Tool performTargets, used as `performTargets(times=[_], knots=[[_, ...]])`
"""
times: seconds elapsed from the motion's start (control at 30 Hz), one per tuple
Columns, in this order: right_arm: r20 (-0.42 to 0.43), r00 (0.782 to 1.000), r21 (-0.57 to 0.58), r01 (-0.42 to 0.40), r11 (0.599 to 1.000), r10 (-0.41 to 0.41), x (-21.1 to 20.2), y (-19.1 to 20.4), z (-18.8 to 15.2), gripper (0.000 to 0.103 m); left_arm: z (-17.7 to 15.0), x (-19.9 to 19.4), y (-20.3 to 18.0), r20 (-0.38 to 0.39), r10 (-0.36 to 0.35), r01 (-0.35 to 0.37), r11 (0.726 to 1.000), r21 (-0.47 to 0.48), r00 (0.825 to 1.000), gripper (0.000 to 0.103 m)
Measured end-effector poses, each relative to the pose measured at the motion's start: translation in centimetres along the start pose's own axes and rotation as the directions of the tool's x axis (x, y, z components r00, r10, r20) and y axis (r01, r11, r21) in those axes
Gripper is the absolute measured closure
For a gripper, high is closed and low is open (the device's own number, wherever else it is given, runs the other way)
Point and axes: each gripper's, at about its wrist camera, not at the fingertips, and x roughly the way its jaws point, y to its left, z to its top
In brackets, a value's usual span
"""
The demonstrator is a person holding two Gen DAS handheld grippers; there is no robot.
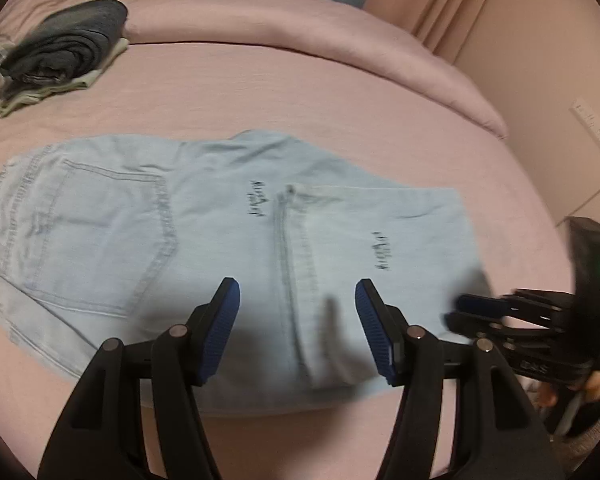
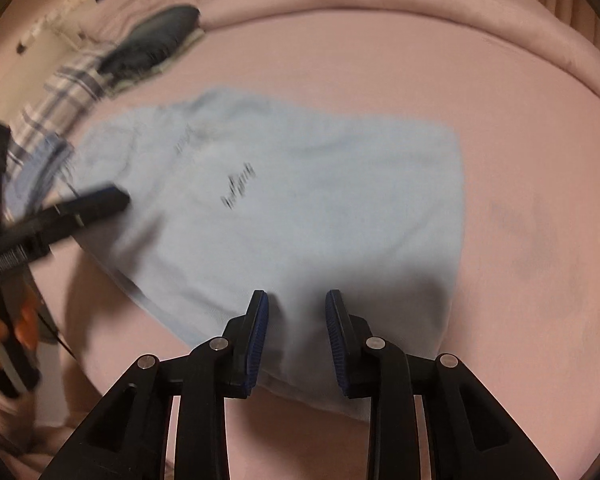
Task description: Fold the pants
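A bed with a smooth pink sheet [image 1: 300, 92] fills most of both views. A thick pink duvet [image 1: 260, 12], pushed back, lies rolled along its far side. At the far left corner sits a stack of folded clothes: a dark grey garment [image 1: 66, 46] on top of a pale cream one [image 1: 40, 94]. Beside the stack lies plaid grey-and-white fabric [image 2: 66, 92]. Pink curtains [image 1: 440, 4] hang behind the bed.

Dark script on the pants [image 1: 260, 204] is too blurred to read

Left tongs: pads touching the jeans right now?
Cannot tell. In the left wrist view the left tongs stand open over the light jeans, both pads bare, but no gap or contact with the cloth shows plainly.
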Motion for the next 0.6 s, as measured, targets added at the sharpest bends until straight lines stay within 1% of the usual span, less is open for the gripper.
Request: performTargets(times=[0.03,0.1,0.13,0.23,0.3,0.4,0.5,0.6], knots=[[0.014,1.0,-0.007,0.01,1.0,-0.01,-0.1,0.2,-0.1,0.073,0.1,0.1,0.2,0.003,0.03,-0.03,1.0,0.005,1.0,0.043],[0.016,1.0,-0.009,0.013,1.0,-0.013,-0.5,0.6,0.1,0.073,0.2,-0.2,0.8,0.017,0.056,-0.056,0.998,0.007,0.998,0.043],[0.018,1.0,-0.007,-0.003,1.0,0.003,-0.7,0.7,0.3,0.073,0.3,-0.3,1.0,0.024,0.064,-0.065,0.998,0.007,0.998,0.043],[0.044,0.999,-0.022,-0.027,0.999,0.028,-1.4,1.4,0.8,0.073,0.4,-1.2,2.2,0.056,0.129,-0.129,0.992,0.006,0.99,0.037],[0.06,0.997,-0.032,-0.044,0.999,0.046,-1.5,2.0,1.1,0.073,0.3,-2.0,3.6,0.077,0.158,-0.157,0.987,-0.019,0.984,0.035],[0.07,0.995,-0.049,-0.064,0.997,0.068,-1.4,3.2,1.5,0.073,-0.3,-3.6,6.4,0.097,0.211,-0.203,0.975,-0.087,0.973,0.033],[0.077,0.993,-0.064,-0.083,0.994,0.088,-0.9,4.3,2.0,0.073,-1.5,-5.2,10.4,0.097,0.269,-0.248,0.95,-0.192,0.958,0.031],[0.08,0.992,-0.074,-0.093,0.993,0.099,-0.3,5.3,2.3,0.073,-2.8,-6.4,13.4,0.079,0.294,-0.262,0.923,-0.28,0.952,0.031]])
